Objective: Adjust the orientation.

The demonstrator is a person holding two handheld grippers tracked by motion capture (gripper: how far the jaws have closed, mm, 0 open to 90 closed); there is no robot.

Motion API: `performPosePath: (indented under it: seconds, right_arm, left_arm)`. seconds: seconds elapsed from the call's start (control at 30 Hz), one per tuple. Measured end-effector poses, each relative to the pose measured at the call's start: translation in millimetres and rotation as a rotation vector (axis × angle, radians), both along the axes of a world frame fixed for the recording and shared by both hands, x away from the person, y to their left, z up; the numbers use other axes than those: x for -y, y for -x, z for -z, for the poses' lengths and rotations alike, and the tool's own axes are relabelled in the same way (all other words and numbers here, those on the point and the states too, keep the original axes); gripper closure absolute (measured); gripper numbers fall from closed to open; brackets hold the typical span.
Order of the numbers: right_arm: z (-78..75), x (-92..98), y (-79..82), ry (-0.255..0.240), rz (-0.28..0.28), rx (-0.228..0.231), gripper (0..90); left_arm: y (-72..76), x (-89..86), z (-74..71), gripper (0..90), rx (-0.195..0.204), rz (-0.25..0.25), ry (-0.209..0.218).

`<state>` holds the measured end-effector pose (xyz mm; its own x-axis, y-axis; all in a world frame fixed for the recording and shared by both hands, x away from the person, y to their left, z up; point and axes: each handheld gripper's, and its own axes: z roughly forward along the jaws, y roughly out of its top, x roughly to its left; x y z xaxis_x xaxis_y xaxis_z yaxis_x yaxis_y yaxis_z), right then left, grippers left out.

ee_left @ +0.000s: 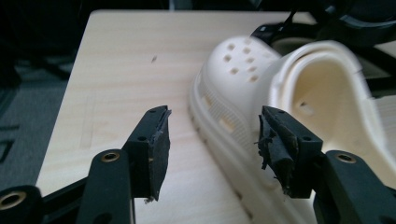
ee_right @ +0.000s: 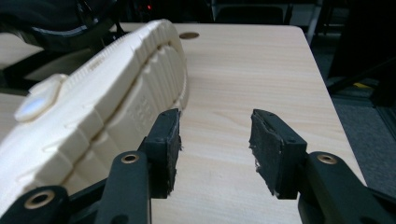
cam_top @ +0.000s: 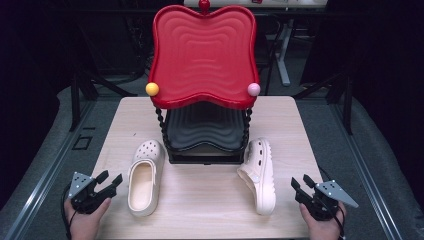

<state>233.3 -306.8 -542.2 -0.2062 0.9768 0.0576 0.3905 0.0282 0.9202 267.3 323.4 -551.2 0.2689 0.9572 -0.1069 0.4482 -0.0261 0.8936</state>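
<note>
No readable text, label, brand or number, faint raised marks on the clog sole at frame left, too blurred to read

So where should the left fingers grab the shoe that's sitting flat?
Probably the side wall of the upright clog, at the rim of its foot opening. That rim is a thin raised edge, so one finger could go inside and one outside. The left gripper is open just beside it, so coming in from that near left side looks easiest.
</note>
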Motion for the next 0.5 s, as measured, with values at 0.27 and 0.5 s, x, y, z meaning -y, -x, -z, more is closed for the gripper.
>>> performPosePath:
  seconds: [0.27, 0.5]
  right_arm:
    - [5.2, -1.7, -6.1, 0.035, 0.007, -0.061, 52.7]
    - [5.2, -1.3, -7.5, 0.032, -0.015, -0.056, 59.0]
  left_arm:
    - [-6.6, -4.4, 6.5, 44.2, -0.066, -0.025, -0.016]
    - [-6.1, -1.0, 5.9, 44.3, -0.059, -0.008, -0.035]
